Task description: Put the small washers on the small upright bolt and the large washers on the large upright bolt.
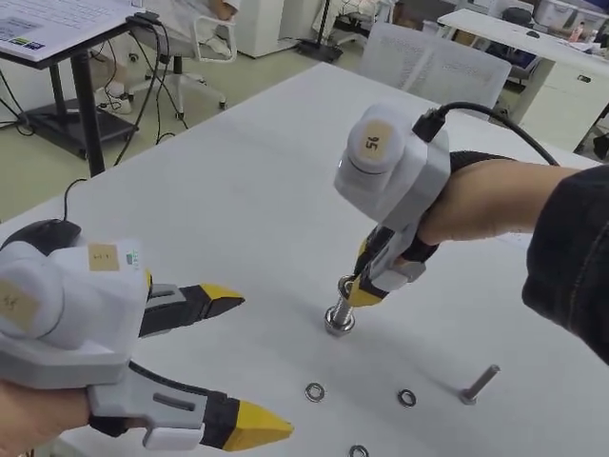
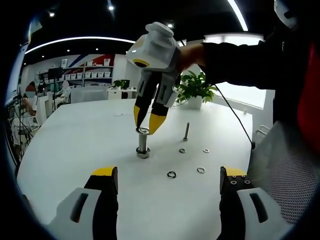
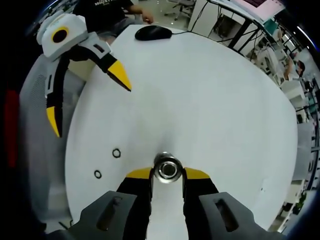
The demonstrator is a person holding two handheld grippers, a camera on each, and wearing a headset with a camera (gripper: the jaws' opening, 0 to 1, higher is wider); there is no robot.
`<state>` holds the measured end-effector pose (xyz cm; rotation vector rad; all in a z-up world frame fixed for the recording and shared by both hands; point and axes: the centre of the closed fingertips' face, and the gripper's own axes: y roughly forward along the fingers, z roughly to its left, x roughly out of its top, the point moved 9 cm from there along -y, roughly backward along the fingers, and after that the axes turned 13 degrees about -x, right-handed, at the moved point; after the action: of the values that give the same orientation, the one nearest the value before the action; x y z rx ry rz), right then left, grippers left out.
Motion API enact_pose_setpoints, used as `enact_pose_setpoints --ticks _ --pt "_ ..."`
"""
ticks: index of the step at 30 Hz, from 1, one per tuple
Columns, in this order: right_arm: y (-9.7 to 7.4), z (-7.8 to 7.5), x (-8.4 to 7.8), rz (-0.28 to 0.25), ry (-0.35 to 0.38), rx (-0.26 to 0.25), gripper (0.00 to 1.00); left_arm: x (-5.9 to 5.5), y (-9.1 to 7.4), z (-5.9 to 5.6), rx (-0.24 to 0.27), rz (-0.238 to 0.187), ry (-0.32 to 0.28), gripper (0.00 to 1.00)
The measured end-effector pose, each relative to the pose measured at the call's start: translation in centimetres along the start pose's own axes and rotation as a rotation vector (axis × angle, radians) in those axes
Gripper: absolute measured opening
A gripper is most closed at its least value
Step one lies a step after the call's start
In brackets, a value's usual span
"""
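Note:
The large upright bolt (image 1: 340, 317) stands mid-table, also seen in the left gripper view (image 2: 143, 147). My right gripper (image 1: 354, 290) is shut on a large washer (image 2: 143, 130) held right at the bolt's top. In the right gripper view the yellow jaws flank that washer (image 3: 167, 160). The small bolt (image 2: 186, 131) stands upright farther right (image 1: 479, 384). Several small washers lie flat on the table (image 1: 315, 391) (image 1: 406, 398) (image 2: 171, 174) (image 3: 116, 153). My left gripper (image 1: 243, 367) hovers open and holds nothing, at the near left, well apart from both bolts.
The white table (image 1: 247, 190) stretches far beyond the bolts. A black mouse (image 3: 154, 32) lies near its left edge (image 1: 43, 233). Chairs and desks stand beyond the table. A potted plant (image 2: 192, 90) sits at one end.

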<state>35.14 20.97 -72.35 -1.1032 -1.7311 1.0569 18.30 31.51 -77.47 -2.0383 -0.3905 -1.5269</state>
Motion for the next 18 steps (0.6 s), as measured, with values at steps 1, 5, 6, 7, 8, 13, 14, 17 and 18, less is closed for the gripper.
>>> enact_pose_setpoints --ticks 1,5,6,7,8,13,14,17,18 --pt "0.1 0.0 0.1 -0.002 0.001 0.001 0.23 0.0 0.0 0.0 0.0 -0.001 -0.001 0.84" --pt "0.4 -0.2 0.1 0.002 0.002 0.005 0.23 -0.1 -0.1 0.1 0.0 0.0 -0.002 0.84" --pt "0.5 -0.2 0.0 0.004 0.002 0.007 0.23 -0.1 -0.1 0.0 -0.001 0.0 -0.002 0.84" --pt "0.5 -0.2 0.0 0.003 0.003 0.008 0.23 -0.2 -0.1 0.0 -0.002 -0.001 -0.002 0.84" --pt "0.6 -0.2 0.0 0.005 0.004 0.008 0.23 -0.2 -0.1 0.0 -0.002 -0.002 -0.002 0.84" --pt "1.2 -0.2 0.0 0.01 0.003 0.016 0.23 -0.3 -0.1 0.0 -0.004 0.0 -0.004 0.83" --pt "1.3 -0.2 -0.1 0.013 0.003 0.016 0.24 -0.3 -0.1 0.0 -0.003 0.001 -0.005 0.83" --pt "1.6 -0.2 -0.1 0.015 0.002 0.02 0.24 -0.4 -0.1 0.0 -0.003 0.001 -0.007 0.83" --pt "1.6 -0.2 -0.1 0.015 0.003 0.021 0.24 -0.4 -0.1 0.0 -0.003 0.001 -0.008 0.83"
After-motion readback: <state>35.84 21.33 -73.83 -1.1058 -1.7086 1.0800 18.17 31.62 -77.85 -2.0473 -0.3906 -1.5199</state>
